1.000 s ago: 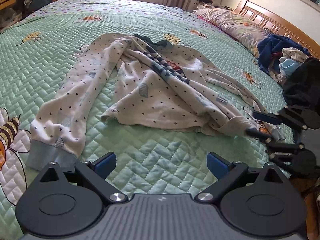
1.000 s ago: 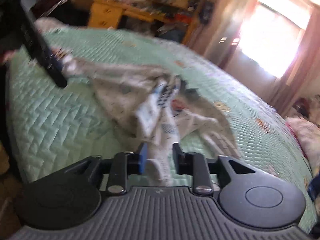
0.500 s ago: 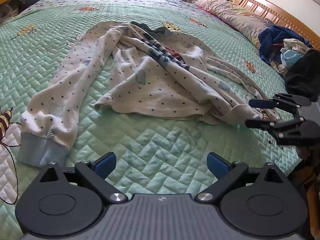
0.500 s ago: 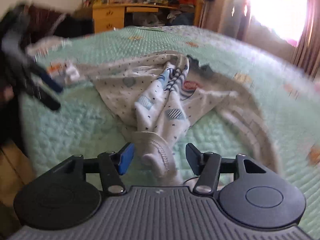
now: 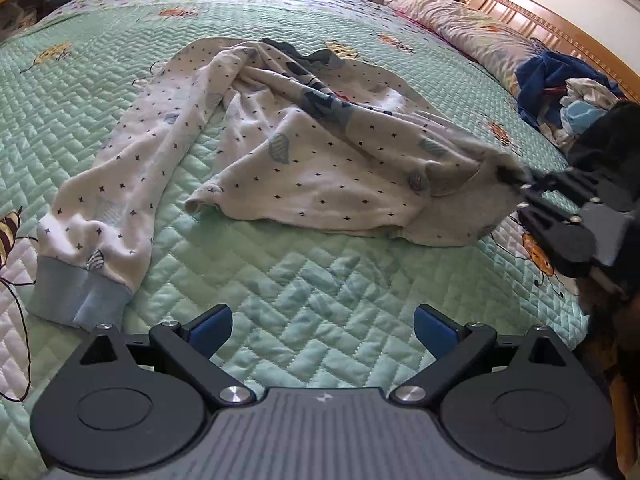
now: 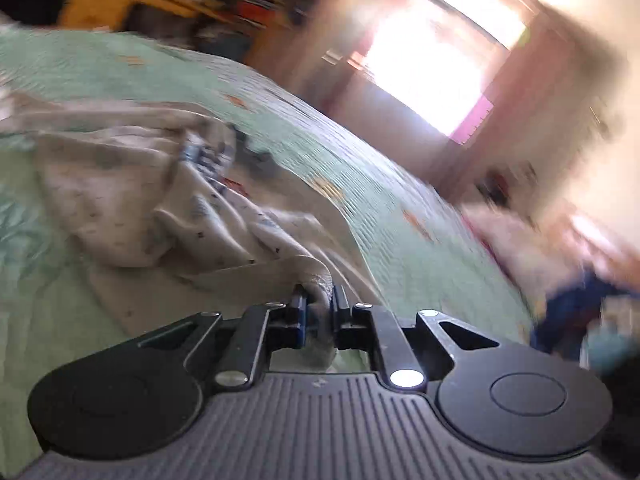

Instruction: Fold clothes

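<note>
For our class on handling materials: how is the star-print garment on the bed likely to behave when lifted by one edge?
Probably floppy: the star-print garment lies in loose folds and drapes from the right gripper, whose jaws pinch its hem. Likely light, since the pinched corner lifts. The rest would likely trail across the quilt.

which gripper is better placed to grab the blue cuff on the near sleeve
Left. The left gripper is open and empty, with the blue cuff lying just ahead on its left. The right gripper is shut on the garment at its far right edge.

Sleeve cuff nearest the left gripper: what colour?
Plain light blue cuff, on a white sleeve with small dark stars. Clearest in the left wrist view.
</note>
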`<state>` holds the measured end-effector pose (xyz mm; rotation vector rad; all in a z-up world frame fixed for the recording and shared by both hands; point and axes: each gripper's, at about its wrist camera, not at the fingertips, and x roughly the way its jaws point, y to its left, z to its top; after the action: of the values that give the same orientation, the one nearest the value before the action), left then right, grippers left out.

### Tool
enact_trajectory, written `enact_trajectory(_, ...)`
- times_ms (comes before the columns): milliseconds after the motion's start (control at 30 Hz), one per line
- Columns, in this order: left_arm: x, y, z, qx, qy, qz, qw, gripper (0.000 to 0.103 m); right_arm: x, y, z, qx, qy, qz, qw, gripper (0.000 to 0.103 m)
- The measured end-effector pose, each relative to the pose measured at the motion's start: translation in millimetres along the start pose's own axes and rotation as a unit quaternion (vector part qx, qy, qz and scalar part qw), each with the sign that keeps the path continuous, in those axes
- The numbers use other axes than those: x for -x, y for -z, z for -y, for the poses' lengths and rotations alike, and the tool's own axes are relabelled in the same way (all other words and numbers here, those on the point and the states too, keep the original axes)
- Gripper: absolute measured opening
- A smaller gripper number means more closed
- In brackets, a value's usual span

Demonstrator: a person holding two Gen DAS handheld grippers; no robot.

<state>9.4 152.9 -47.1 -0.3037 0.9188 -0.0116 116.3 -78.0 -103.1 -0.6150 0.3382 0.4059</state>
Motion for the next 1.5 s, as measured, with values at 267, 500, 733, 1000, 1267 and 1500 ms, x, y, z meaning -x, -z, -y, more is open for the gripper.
enact_trajectory(267,1.2,1.7,-10.4,0.02,0.004,0.0,0.9998,0.098,14.9,23.1,-2.2,-0.018,-0.038,-0.016,0.999,0.015)
enact_trajectory(500,-0.1,1.0,-8.8,0.021,0.006,-0.003,0.9997,0.098,30.9,22.4,7.5,0.031,-0.061,0.028,0.997,0.019)
enact_trajectory(733,0.5,0.5,-6.1,0.018,0.004,-0.005,0.9998,0.098,13.4,17.8,13.5,0.096,-0.132,0.011,0.987,0.028)
enact_trajectory(1000,-5.2,1.5,2.1,0.003,0.007,-0.013,0.9999,0.098,-8.8,-2.2,43.0,0.063,-0.185,0.002,0.981,0.033)
enact_trajectory(1267,-2.1,1.0,-7.9,0.015,0.004,-0.007,0.9998,0.099,-12.2,2.9,38.6,0.066,-0.234,-0.066,0.968,0.012)
enact_trajectory(1500,-6.0,4.0,-15.8,0.045,0.021,-0.015,0.9987,0.099,43.7,23.5,18.6,0.089,-0.246,-0.04,0.964,0.009)
